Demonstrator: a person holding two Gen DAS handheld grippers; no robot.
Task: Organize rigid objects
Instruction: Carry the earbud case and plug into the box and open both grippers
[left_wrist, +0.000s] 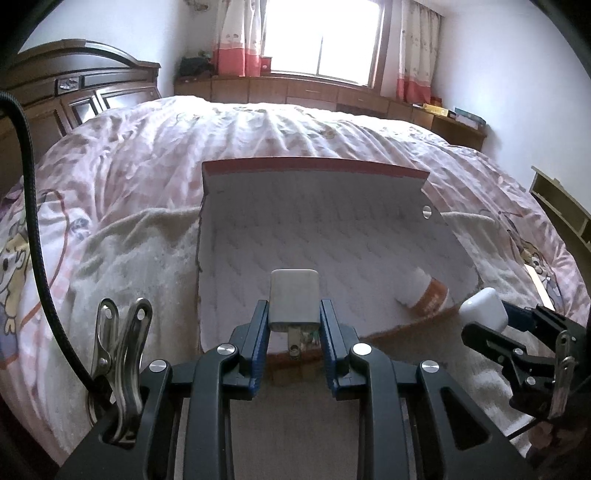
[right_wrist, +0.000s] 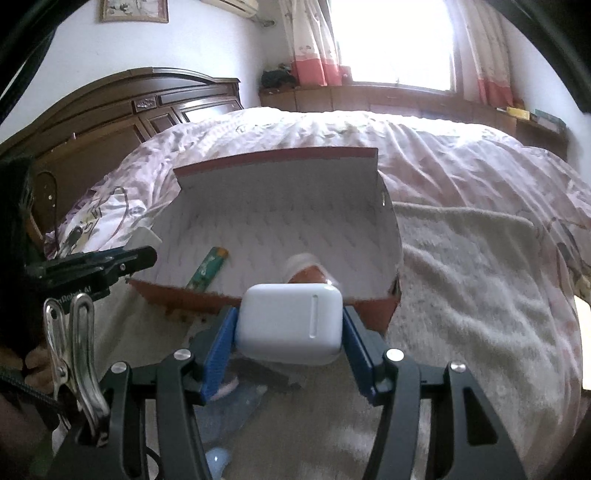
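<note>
We are holding a grey charger plug (left_wrist: 294, 297) clamped between the blue pads of the left hand-held gripper (left_wrist: 294, 321), prongs pointing back toward the wrist, just above the near edge of the open cardboard box (left_wrist: 332, 206) that is sitting on the bed (left_wrist: 258, 125). The right hand-held gripper (right_wrist: 288, 328) is clamped on a white earbud case (right_wrist: 289, 325), hovering just outside the near right corner of the same box. Inside, an orange-and-white bottle (left_wrist: 424, 293) is lying on its side near the right wall, and a green lighter (right_wrist: 207, 266) is lying toward the near left edge. We judge the step in hand to be carrying both items over the rim and releasing them onto the box floor. To do it well, we are planning to clear the low front wall fully before opening, and to lower close to the floor so nothing bounces. Open room: the middle and far half of the box floor look free; the raised back flap is limiting forward reach, and the bottle is crowding the right corner where the case is heading.
</note>
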